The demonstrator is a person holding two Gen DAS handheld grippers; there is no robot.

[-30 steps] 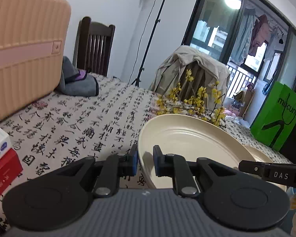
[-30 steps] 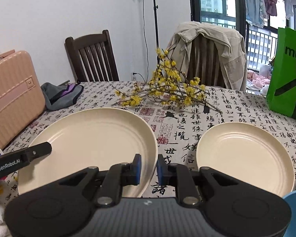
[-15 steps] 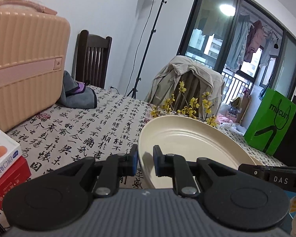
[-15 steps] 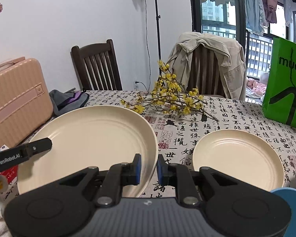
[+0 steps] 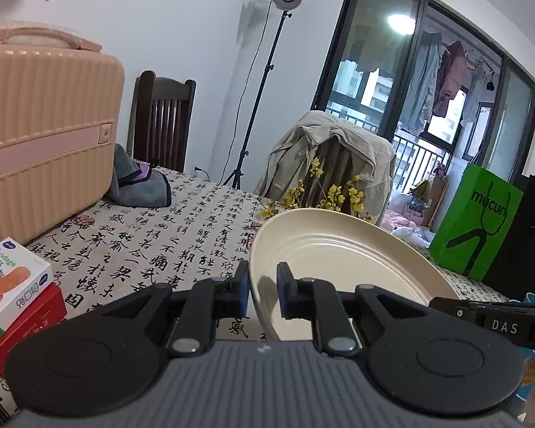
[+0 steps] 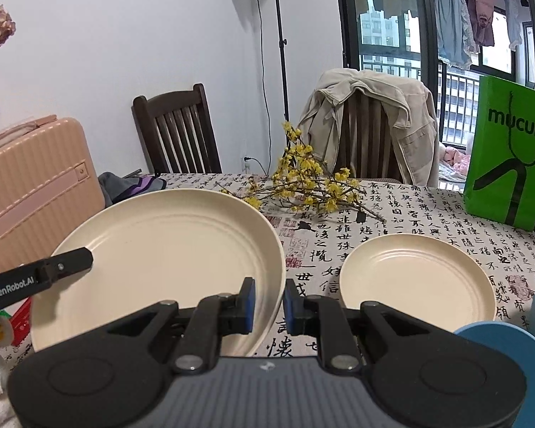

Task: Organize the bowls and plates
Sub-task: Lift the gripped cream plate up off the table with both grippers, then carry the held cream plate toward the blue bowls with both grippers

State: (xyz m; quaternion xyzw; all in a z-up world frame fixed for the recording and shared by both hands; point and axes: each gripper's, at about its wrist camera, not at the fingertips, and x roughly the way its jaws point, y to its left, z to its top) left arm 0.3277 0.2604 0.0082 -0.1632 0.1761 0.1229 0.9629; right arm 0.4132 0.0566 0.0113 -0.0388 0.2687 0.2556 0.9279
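Note:
Both grippers hold one large cream plate (image 6: 167, 260) in the air above the table. My right gripper (image 6: 268, 301) is shut on its right rim. My left gripper (image 5: 262, 294) is shut on its left rim; the plate (image 5: 339, 260) fills the right of the left wrist view. A smaller cream plate (image 6: 417, 281) lies flat on the tablecloth to the right. A blue bowl (image 6: 510, 349) sits at the lower right edge, partly cut off.
A pink suitcase (image 5: 42, 135) stands at the table's left. Boxes (image 5: 18, 292) lie at the near left. Yellow flower branches (image 6: 303, 185) lie mid-table. A green bag (image 6: 510, 153) stands far right. Grey cloth (image 5: 139, 185) and two chairs are at the back.
Both grippers have risen with the large plate; it now sits higher above the table, and the small plate looks farther below.

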